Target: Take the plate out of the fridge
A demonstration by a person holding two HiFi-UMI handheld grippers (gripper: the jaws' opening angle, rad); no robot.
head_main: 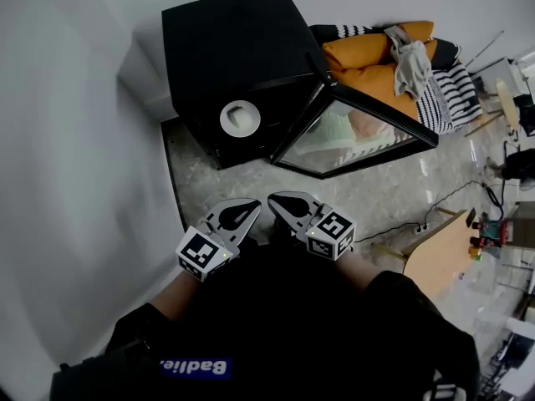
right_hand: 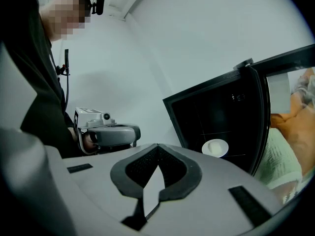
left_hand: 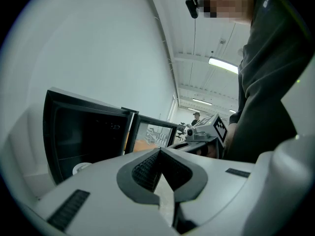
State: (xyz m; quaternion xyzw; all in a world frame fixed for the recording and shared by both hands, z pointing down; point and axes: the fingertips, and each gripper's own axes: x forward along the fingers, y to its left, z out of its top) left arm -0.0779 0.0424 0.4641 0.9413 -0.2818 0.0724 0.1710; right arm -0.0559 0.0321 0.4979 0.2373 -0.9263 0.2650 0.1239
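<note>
Both tongs are shut on nothing, left gripper (head_main: pixel 249 207) and right gripper (head_main: pixel 276 200) side by side, well short of the fridge (head_main: pixel 230 40). Its door (head_main: pixel 355 132) hangs open and the white plate (head_main: pixel 240 119) sits on a shelf (right_hand: pixel 237 156) inside. Going in closed, I reckon they'd shove it backward.

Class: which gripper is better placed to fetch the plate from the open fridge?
Probably the left gripper: it sits straight before the plate, while the open door flanks the right gripper.
</note>
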